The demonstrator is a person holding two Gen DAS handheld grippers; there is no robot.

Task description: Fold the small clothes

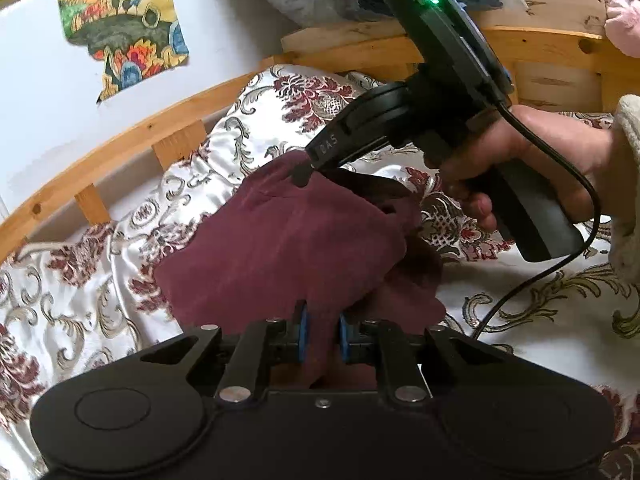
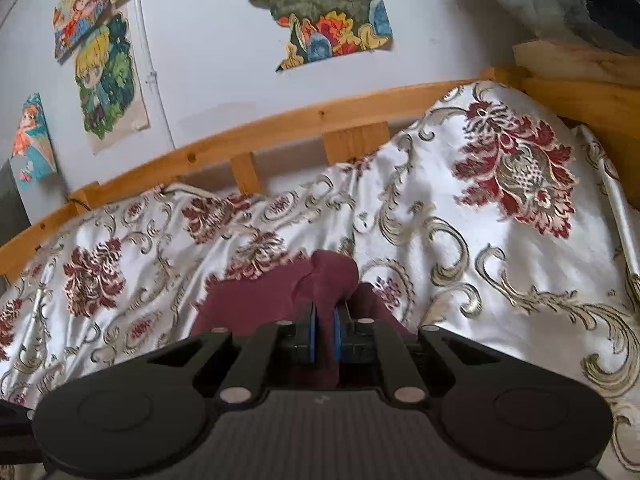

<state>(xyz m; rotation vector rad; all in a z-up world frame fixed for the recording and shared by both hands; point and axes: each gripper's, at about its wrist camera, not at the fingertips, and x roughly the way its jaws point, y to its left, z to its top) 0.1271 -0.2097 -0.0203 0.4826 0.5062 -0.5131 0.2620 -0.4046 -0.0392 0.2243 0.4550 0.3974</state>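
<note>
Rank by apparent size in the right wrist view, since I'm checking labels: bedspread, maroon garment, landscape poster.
1. bedspread, by far largest
2. and 3. maroon garment and landscape poster: look alike; the garment is nearer and partly hidden, so unranked.

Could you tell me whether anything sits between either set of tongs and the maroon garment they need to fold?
Nothing visible does. The left tongs and the right tongs are each already shut on the maroon garment, which hangs between them above the floral bedspread. No other object lies on the cloth.
</note>
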